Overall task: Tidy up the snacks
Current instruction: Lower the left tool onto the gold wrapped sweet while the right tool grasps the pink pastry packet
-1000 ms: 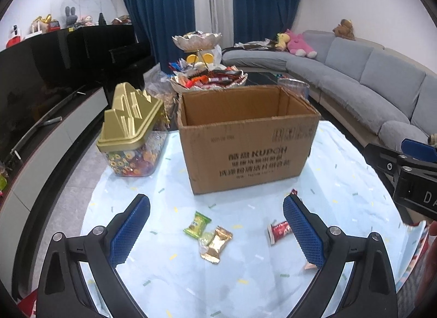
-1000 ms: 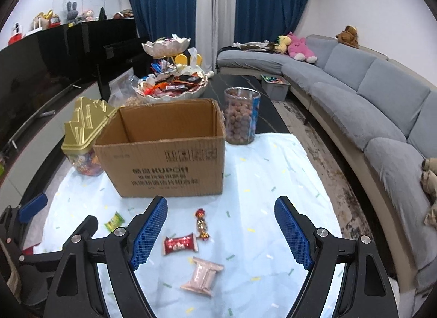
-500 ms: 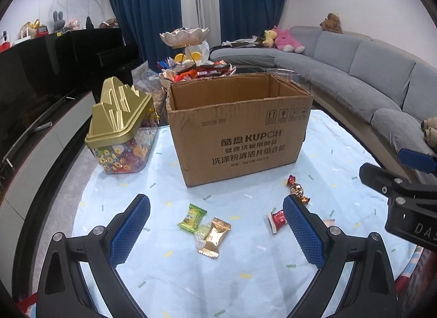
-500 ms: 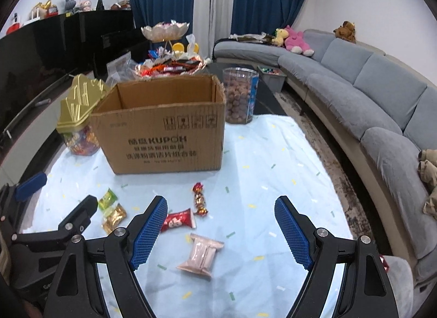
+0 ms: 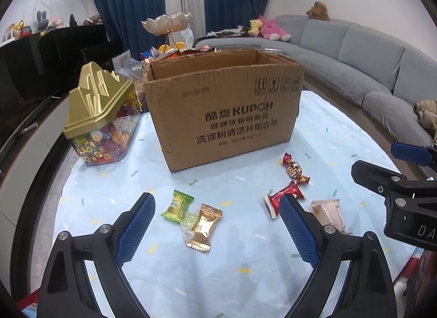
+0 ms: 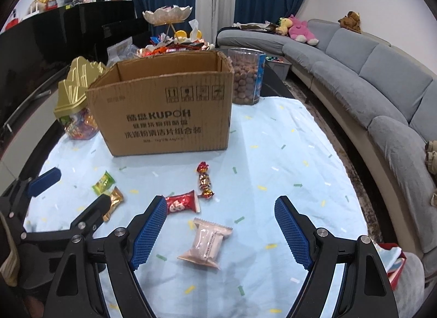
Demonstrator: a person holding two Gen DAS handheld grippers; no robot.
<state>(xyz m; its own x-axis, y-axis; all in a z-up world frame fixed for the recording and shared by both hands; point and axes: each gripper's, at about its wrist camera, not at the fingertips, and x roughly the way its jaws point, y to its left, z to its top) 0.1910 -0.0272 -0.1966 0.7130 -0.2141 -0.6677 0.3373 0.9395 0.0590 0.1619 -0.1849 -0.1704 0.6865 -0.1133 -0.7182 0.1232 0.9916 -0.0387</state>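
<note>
- On table: cardboard box [image 6: 166, 115] open-topped, inside not visible
- Gold-lid tub [image 5: 101, 126] full of candy; clear jar [image 6: 247, 76] of brown balls
- Loose snacks [image 5: 202, 225] lie before box
- Left gripper [image 5: 215, 225] spread wide, jaws just closing slightly, nothing gripped
- Right gripper [image 6: 221, 232] spread wide over pink packet [image 6: 206, 242], not gripping

- Open brown cardboard box [image 6: 166, 115] stands upright at the far side of the table; its inside cannot be seen.
- Near the box's left: flat green sachet [image 5: 177, 206], gold sachet [image 5: 203, 227], a pale wrapped sweet [image 5: 189, 221] touching both.
- Right: red twist-wrapped candy [image 6: 204, 180], red packet [image 6: 182, 203], pink packet [image 6: 206, 243] nearest.
</note>
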